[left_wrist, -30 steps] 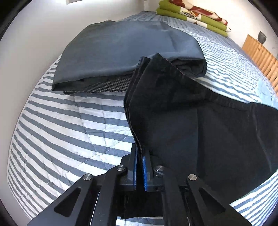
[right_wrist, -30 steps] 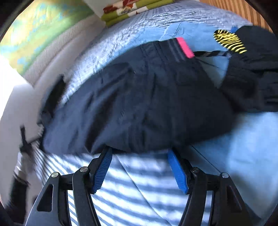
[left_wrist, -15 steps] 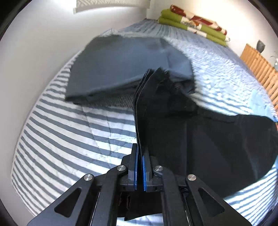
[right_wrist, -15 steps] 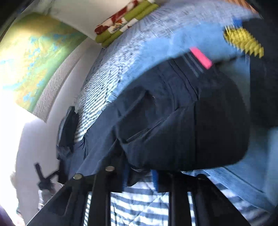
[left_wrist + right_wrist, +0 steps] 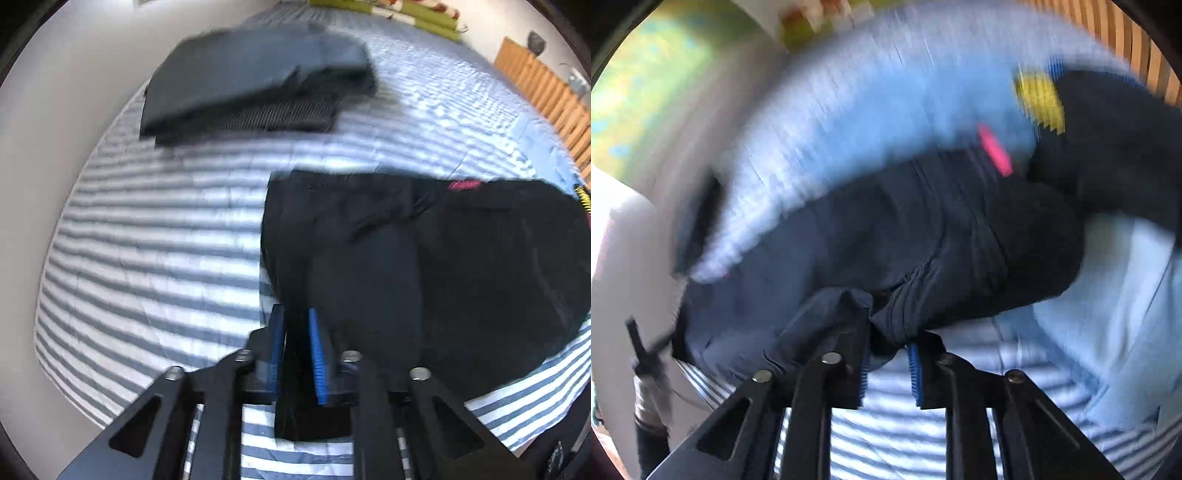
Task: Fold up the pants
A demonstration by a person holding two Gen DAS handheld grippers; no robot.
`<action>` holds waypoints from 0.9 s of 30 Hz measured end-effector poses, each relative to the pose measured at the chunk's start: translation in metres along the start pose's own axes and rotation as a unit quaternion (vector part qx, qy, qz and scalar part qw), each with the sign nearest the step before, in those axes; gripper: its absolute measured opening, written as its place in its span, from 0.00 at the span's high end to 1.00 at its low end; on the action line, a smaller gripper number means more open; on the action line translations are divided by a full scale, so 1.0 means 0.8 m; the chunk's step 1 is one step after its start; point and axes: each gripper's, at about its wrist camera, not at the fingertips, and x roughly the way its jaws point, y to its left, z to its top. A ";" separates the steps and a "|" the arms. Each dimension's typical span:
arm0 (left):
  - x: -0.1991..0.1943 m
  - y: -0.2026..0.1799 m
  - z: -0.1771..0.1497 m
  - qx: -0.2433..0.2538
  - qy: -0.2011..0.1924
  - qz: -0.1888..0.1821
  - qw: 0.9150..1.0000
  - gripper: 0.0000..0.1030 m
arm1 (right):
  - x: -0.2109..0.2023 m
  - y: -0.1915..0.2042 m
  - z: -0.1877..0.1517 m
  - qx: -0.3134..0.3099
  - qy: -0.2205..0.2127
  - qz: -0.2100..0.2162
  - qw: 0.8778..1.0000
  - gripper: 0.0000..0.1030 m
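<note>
The black pants [image 5: 424,266] lie doubled over on the striped bed [image 5: 147,240], with a pink label [image 5: 463,184] at their far edge. My left gripper [image 5: 295,332] holds their near left edge; black cloth fills the narrow gap between its blue pads. In the right wrist view the pants [image 5: 923,229] look dark navy and blurred. My right gripper [image 5: 888,354] is shut on a bunched fold of their near edge, lifted a little off the bed. The pink label [image 5: 995,149] shows at the far side.
A folded grey stack [image 5: 258,74] lies at the far left of the bed. Wooden slats [image 5: 546,85] line the right. Another dark garment [image 5: 1108,147] with a yellow print [image 5: 1039,99] lies far right, and a light blue cloth [image 5: 1126,314] lies under it.
The right gripper went from open to shut on the pants' edge. The left gripper carried its end over, so the pants now lie doubled, away from the grey stack. Its pads stand slightly wider.
</note>
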 end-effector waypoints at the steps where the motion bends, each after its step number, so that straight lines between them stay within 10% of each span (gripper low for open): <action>1: -0.003 0.001 -0.003 -0.001 -0.005 -0.003 1.000 0.75 | 0.002 -0.006 -0.008 0.001 0.004 -0.003 1.000 0.78; 6: -0.009 0.017 0.025 -0.004 -0.043 0.003 0.999 0.50 | -0.041 -0.006 -0.033 -0.045 -0.040 -0.039 0.997 0.77; 17: 0.076 -0.003 0.129 0.028 -0.057 0.036 0.997 0.50 | -0.058 0.015 0.020 -0.082 -0.108 -0.106 0.985 0.76; 23: 0.085 -0.029 0.128 0.069 -0.081 0.088 0.990 0.97 | -0.022 0.001 0.072 -0.063 -0.112 -0.122 0.984 0.69; 27: 0.070 -0.003 0.130 0.024 -0.094 0.051 0.994 0.98 | -0.003 0.001 0.092 -0.071 -0.111 -0.138 0.982 0.69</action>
